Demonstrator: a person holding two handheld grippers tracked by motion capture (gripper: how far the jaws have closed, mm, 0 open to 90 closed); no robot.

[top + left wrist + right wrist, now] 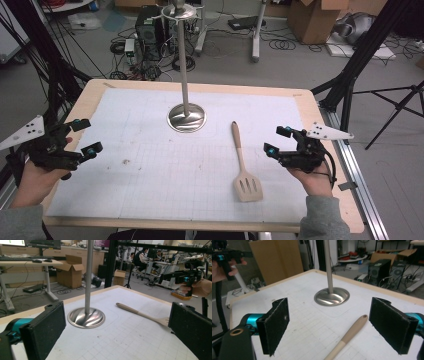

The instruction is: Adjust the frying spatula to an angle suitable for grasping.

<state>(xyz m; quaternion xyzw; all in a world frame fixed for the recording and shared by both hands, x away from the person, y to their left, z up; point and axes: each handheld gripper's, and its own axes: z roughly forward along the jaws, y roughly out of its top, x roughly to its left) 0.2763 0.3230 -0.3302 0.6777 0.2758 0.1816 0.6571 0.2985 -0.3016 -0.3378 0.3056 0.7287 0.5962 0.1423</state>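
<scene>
Spatula (244, 169) flat on the white mat (150, 175), lower right of centre in the high view, slotted blade toward the bottom edge, handle running up toward the stand base (186, 118). Right gripper (280, 141) just right of the spatula, apart from it, jaws spread wide and holding nothing; hand (315, 181) below it at the lower right. In the right gripper view, jaws far apart at left and right, with the spatula handle (348, 337) lying on the mat between them at bottom centre, untouched by either pad. Left gripper (85, 136) at the left edge of the high view, over the table's left rim, well apart from the spatula, jaws likewise wide open and empty. In the left gripper view, stand pole (88, 277) rising from its round base left of centre, spatula (142, 313) lying right of centre, its blade partly hidden behind the right-hand jaw.
</scene>
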